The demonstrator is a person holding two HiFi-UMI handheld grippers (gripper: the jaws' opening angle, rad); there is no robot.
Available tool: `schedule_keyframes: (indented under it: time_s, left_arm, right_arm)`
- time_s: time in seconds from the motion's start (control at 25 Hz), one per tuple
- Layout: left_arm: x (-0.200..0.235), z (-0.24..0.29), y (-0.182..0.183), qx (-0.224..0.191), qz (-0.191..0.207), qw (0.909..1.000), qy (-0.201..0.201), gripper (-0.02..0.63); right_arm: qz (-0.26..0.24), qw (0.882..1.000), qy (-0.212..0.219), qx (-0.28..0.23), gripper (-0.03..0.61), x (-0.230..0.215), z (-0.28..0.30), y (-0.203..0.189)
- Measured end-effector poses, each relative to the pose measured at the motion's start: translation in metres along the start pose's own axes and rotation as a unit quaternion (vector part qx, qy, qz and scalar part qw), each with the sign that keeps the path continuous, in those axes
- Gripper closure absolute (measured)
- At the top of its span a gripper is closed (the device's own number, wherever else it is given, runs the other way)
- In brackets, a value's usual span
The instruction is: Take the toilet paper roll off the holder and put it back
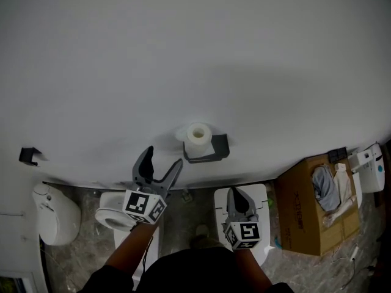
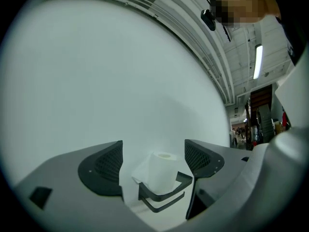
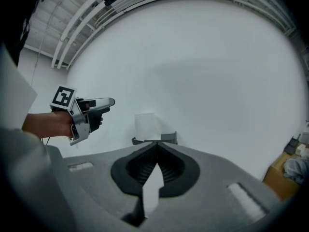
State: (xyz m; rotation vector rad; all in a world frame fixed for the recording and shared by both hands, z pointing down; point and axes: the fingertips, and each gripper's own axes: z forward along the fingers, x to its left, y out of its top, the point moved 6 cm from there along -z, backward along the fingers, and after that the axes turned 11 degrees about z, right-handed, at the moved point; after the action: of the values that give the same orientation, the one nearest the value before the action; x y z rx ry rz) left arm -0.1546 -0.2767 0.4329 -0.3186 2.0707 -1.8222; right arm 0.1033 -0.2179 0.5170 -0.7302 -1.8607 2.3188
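A white toilet paper roll [image 1: 197,134] stands upright in a dark holder [image 1: 212,151] fixed to the white wall. My left gripper [image 1: 165,158] is raised just left of and below the roll, open, with nothing between its jaws. In the left gripper view the roll [image 2: 161,170] and holder [image 2: 163,195] sit ahead between the spread fingers [image 2: 104,168], apart from them. My right gripper [image 1: 236,193] hangs lower, below and right of the holder, shut and empty. The right gripper view shows the roll [image 3: 146,125], the holder [image 3: 165,138] and the left gripper [image 3: 92,108] beyond its shut tips [image 3: 157,144].
A cardboard box [image 1: 303,209] with cloth in it stands at the right, next to a small white device [image 1: 370,166]. A toilet [image 1: 115,216] and a white container [image 1: 56,216] are at the lower left. A black bracket [image 1: 29,155] sticks out of the wall at the left.
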Motion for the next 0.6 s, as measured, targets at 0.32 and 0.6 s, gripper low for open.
schedule_keyframes:
  time_s: [0.32, 0.6]
  left_arm:
    - [-0.002, -0.134, 0.013, 0.015, -0.017, 0.9987, 0.045, 0.263]
    - [-0.016, -0.248, -0.012, 0.044, -0.054, 0.9932, 0.093, 0.569]
  right_arm:
    - [0.004, 1.0, 0.016, -0.006, 0.58, 0.05, -0.045, -0.011]
    - [-0.012, 0.999, 0.046, 0.016, 0.58, 0.1, -0.084, -0.036]
